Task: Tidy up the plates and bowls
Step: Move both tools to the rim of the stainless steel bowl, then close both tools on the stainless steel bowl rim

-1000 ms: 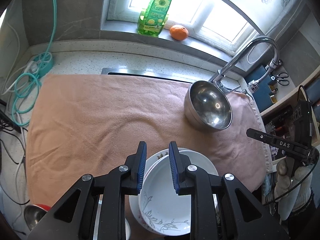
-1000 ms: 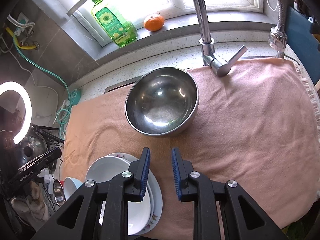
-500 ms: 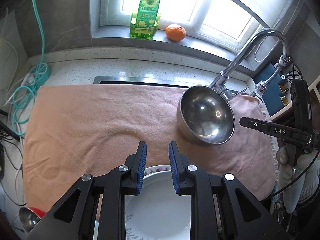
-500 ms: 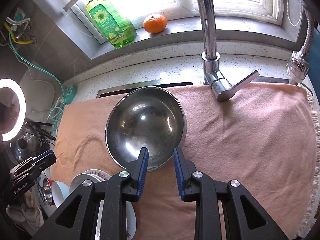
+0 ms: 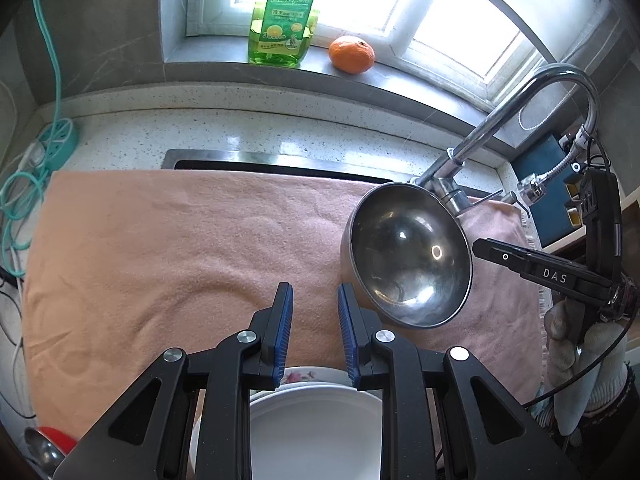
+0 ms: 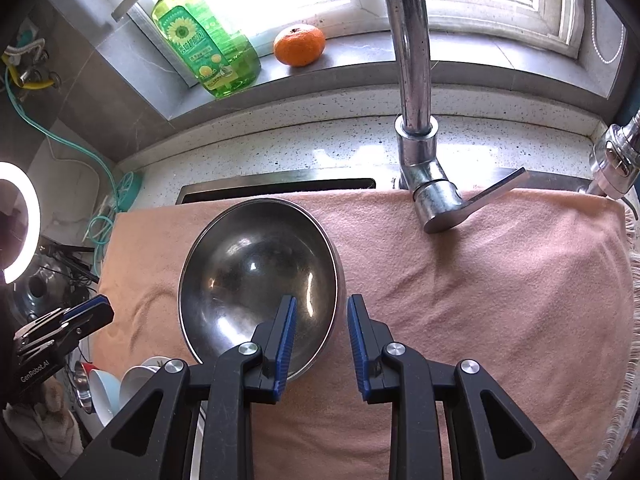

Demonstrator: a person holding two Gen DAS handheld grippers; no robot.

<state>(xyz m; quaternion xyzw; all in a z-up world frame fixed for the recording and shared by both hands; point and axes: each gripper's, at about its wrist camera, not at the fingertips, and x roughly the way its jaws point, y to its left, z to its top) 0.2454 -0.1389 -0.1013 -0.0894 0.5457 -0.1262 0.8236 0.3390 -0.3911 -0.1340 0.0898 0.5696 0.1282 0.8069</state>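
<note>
A steel bowl (image 6: pixel 256 280) (image 5: pixel 408 256) sits upright on the pink towel (image 6: pixel 480 280), just left of the tap. My right gripper (image 6: pixel 320 320) is open by a narrow gap and straddles the bowl's near right rim: the left finger hangs over the inside, the right finger outside, and neither pad presses. From the side it appears at the bowl's right edge as the right gripper (image 5: pixel 478 246). My left gripper (image 5: pixel 314 304) is open, narrow and empty above bare towel (image 5: pixel 180 260). A stack of white plates (image 5: pixel 316 420), one with a floral rim, lies under its fingers.
The tap (image 6: pixel 412 100) and its lever (image 6: pixel 476 204) rise behind the towel. A green soap bottle (image 5: pixel 286 20) and an orange (image 5: pixel 352 54) stand on the sill. Cables and a power strip (image 5: pixel 56 140) lie at the left. More bowls (image 6: pixel 108 392) sit off the towel's left end.
Both grippers have moved forward. The left one has passed from over the plates to over the towel. The right one has reached the steel bowl, whose rim now lies between its fingers.
</note>
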